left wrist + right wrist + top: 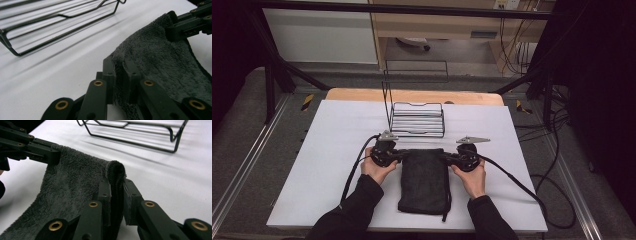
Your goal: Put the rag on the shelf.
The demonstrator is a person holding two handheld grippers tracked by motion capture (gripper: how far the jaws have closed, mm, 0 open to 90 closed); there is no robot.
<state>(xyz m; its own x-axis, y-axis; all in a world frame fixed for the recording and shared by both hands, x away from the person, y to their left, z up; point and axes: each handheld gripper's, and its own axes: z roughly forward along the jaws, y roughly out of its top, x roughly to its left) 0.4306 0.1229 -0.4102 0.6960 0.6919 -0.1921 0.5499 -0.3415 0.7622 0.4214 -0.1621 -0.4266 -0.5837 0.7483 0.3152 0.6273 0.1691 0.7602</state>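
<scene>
Both tongs, left tongs (118, 72) and right tongs (116, 192), pinch far corners of a dark grey, fluffy folded towel (423, 180).

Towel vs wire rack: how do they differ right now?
The towel is dark grey, fluffy cloth, lying near the person; the wire rack is thin black metal bars, standing beyond it. The left gripper and the right gripper each pinch a far corner of the towel; nothing grips the wire rack. Both sit on the white table.
</scene>
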